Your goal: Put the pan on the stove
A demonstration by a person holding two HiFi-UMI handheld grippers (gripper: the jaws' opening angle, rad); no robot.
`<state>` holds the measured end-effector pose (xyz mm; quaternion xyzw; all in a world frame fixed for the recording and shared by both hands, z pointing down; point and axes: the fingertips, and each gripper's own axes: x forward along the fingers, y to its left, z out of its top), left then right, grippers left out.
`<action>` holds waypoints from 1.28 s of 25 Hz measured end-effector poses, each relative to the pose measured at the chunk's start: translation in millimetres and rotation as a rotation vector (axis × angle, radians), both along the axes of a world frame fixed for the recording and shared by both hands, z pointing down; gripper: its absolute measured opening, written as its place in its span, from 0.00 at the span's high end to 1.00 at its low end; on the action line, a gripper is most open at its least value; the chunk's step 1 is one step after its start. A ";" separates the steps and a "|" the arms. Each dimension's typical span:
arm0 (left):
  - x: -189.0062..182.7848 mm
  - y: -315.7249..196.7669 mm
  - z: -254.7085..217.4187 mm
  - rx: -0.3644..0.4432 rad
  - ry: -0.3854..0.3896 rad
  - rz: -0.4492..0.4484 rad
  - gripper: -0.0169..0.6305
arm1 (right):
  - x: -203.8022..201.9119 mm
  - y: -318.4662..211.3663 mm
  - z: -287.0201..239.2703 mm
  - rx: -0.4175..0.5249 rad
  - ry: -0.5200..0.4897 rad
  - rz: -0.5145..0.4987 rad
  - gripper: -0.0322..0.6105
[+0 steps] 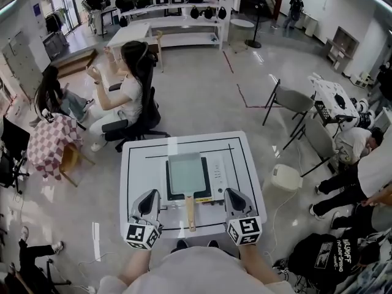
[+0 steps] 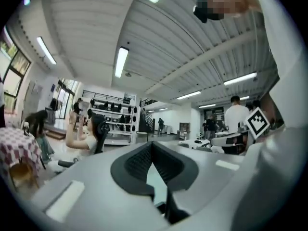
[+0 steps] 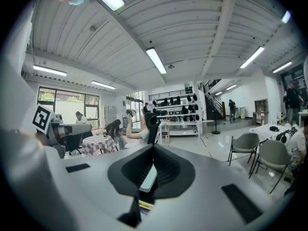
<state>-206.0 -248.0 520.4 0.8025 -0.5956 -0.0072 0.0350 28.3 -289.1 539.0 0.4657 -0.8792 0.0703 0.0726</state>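
A rectangular grey-green pan point(image 1: 185, 173) rests on the portable stove point(image 1: 218, 176) in the middle of the white table point(image 1: 139, 170). Its wooden handle point(image 1: 190, 212) points back toward me. My left gripper point(image 1: 150, 196) hovers at the table's near edge just left of the handle, and my right gripper point(image 1: 232, 193) is just right of it. Neither touches the pan. In the left gripper view the left gripper point(image 2: 152, 144) has its jaws met with nothing between them. The right gripper point(image 3: 154, 146) looks the same in the right gripper view, jaws together and empty.
A person sits in a black chair point(image 1: 144, 106) just beyond the table's far left corner. A small white bin point(image 1: 285, 177) and folding chairs point(image 1: 295, 101) stand to the right. A checkered table point(image 1: 52, 141) is at left, and people and bags crowd the right side.
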 end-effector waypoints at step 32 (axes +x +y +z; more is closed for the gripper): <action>15.4 0.0 22.4 -0.076 -0.082 -0.052 0.96 | -15.7 -0.6 -27.1 0.052 0.002 -0.043 0.94</action>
